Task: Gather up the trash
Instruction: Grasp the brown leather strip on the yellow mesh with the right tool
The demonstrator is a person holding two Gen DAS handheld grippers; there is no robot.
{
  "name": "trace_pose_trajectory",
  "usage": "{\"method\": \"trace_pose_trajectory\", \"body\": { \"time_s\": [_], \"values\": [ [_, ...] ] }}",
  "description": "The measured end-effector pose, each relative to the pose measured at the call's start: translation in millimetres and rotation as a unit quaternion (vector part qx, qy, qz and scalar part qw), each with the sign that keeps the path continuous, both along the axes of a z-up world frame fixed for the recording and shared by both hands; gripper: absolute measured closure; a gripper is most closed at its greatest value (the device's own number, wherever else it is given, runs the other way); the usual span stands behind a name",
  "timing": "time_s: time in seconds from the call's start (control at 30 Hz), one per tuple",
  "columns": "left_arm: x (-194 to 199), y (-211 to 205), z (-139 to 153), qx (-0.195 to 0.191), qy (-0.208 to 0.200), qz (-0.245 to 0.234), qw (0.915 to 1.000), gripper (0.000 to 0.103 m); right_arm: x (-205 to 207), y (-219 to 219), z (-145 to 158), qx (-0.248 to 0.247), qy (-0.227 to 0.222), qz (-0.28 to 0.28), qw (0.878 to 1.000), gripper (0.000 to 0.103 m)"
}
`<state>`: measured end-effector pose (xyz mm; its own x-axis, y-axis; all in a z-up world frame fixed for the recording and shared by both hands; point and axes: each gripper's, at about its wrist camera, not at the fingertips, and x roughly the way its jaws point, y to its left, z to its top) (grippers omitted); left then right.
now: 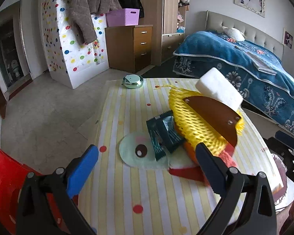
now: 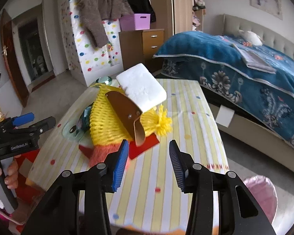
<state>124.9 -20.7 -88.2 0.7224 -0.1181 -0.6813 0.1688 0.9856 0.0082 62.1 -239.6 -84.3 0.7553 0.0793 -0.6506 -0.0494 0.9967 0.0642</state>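
Left gripper (image 1: 147, 156): jaws spread wide, nothing between the pads, pitched downward. Seen from the right wrist, it lies off to the left of the right tongs, a hand (image 2: 8, 173) wrapped round its handle.

Right gripper (image 2: 147, 163): jaws part open, empty, pitched downward. Pads (image 2: 119, 166) blue, ribbed.

Bedroom interior, daylit. A wooden drawer chest (image 1: 136, 47) is taken as landmark. To its right, a tall wardrobe (image 1: 171, 19) and a bed (image 1: 245, 58) under a blue patterned blanket, with a tufted headboard (image 1: 254, 33), are seen. On the chest a lilac basket (image 1: 123, 16) is set. To its left, a dotted white sheet (image 1: 76, 45), a hung grey coat (image 1: 84, 5) and a doorway (image 1: 7, 54) are shown. Pale floor (image 1: 49, 107) throughout.
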Motion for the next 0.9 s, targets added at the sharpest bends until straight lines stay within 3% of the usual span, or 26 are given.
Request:
{"method": "trace_pose_trajectory", "body": {
  "time_s": [0.3, 0.4, 0.63, 0.9],
  "values": [
    [44, -14, 2, 0.021, -0.011, 0.013, 0.9996, 0.007, 61, -6, -6, 0.003, -0.009, -0.001, 1.0, 0.054],
    [56, -20, 2, 0.025, -0.014, 0.013, 0.9995, 0.007, 73, -10, -4, 0.008, -0.015, 0.008, 1.0, 0.04],
    [69, -26, -7, 0.03, -0.007, 0.018, 0.9994, 0.007, 112, 4, -7, -0.007, -0.012, 0.035, 0.999, 0.037],
    [64, -15, -15, 0.031, 0.005, 0.035, 0.9989, 0.007, 83, 8, -14, 0.019, -0.004, 0.044, 0.999, 0.037]
  ]
}}
